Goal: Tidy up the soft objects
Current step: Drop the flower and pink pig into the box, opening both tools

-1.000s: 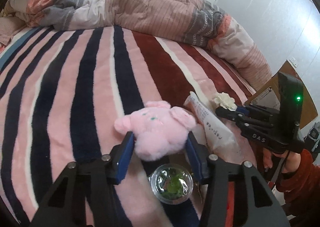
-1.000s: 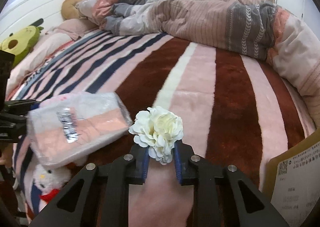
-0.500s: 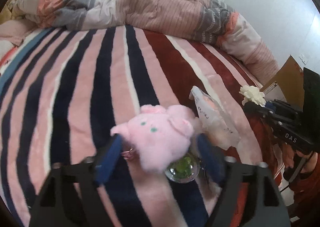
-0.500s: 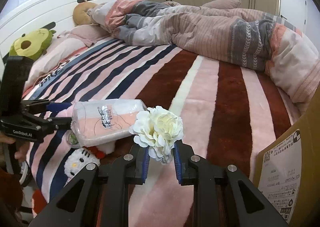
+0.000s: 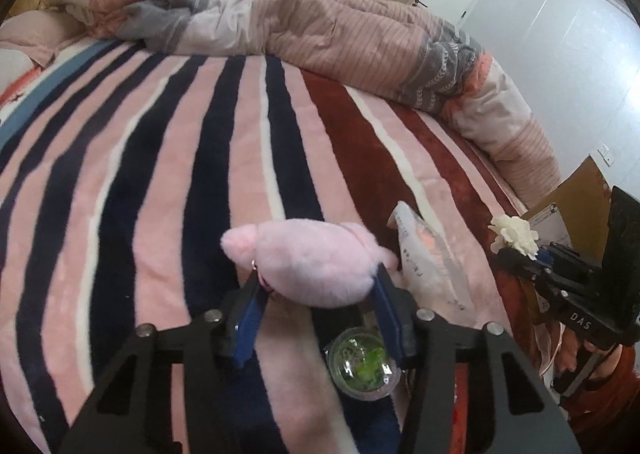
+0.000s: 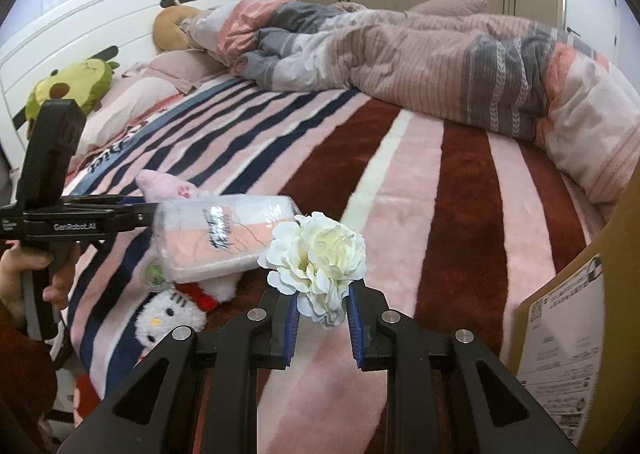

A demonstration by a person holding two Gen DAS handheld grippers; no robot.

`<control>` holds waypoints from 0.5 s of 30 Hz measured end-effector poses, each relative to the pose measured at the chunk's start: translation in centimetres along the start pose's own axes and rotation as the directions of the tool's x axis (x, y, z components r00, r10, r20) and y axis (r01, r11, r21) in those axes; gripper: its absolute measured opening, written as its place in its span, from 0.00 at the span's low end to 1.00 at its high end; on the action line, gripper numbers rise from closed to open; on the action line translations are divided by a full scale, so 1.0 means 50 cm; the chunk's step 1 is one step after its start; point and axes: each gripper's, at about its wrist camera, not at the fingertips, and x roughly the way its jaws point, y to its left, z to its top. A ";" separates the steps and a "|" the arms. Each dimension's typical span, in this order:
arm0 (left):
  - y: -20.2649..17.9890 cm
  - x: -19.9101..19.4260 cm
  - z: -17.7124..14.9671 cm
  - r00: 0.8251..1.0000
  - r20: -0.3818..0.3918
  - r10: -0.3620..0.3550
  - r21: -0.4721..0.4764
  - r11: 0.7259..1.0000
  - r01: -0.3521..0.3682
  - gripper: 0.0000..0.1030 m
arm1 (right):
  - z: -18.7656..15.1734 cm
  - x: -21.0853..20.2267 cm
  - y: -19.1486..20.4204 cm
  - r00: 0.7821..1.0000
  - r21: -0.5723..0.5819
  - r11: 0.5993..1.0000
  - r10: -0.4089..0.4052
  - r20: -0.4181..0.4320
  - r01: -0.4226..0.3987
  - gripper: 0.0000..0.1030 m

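Two tools in play, one soft thing in each. Nearest on the left wrist view, the left tool (image 5: 316, 290) has just been closing its jaws and now the blue pads squeeze the one pink plush (image 5: 308, 266) from both sides, fluffy and rounded, a small metal ring at its edge, lifted above the bed. Just under it, between the fingers, sits one clear round dome (image 5: 364, 368) with green bits inside, resting on the blanket.

Over on the right wrist view, the right tool (image 6: 322, 320) is clamped tight on one white fabric flower (image 6: 318, 254), the ruffled petals fanning out above the narrow blue pads, held clear of the bed.

Just beyond the flower: one plastic-wrapped pack (image 6: 224, 238), crinkly, peach and white inside, lying propped over one white cat plush (image 6: 170, 318) with a red bow at the near edge of the bed. A hand (image 6: 24, 274) grips the left tool's handle at far left.

Beneath it all, the striped blanket (image 6: 404, 214), plush pile in pink, navy, maroon and white. A cardboard box (image 6: 568, 334) with a printed label stands at the right edge.

Farthest back, one rumpled duvet (image 6: 420, 58), one green avocado plush (image 6: 72, 86) against the white headboard (image 6: 120, 2), one tan plush (image 6: 172, 30) beside it.
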 end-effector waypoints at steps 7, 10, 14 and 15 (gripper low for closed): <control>-0.004 -0.042 -0.014 0.999 0.034 0.026 0.033 0.999 -0.027 0.44 | 0.000 -0.037 0.027 1.000 -0.026 1.000 0.012 0.025 -0.011 0.16; -0.006 -0.069 -0.020 0.997 0.067 0.033 0.040 0.999 -0.036 0.44 | -0.001 -0.043 0.037 0.999 -0.034 0.999 0.026 0.021 -0.026 0.16; -0.033 -0.124 -0.009 0.993 0.110 0.050 0.083 0.995 -0.060 0.44 | 0.018 -0.078 0.052 0.997 -0.050 0.998 0.050 0.058 -0.047 0.16; -0.045 -0.140 -0.004 0.991 0.123 0.050 0.096 0.993 -0.062 0.44 | 0.022 -0.087 0.055 0.996 -0.056 0.997 0.053 0.066 -0.050 0.16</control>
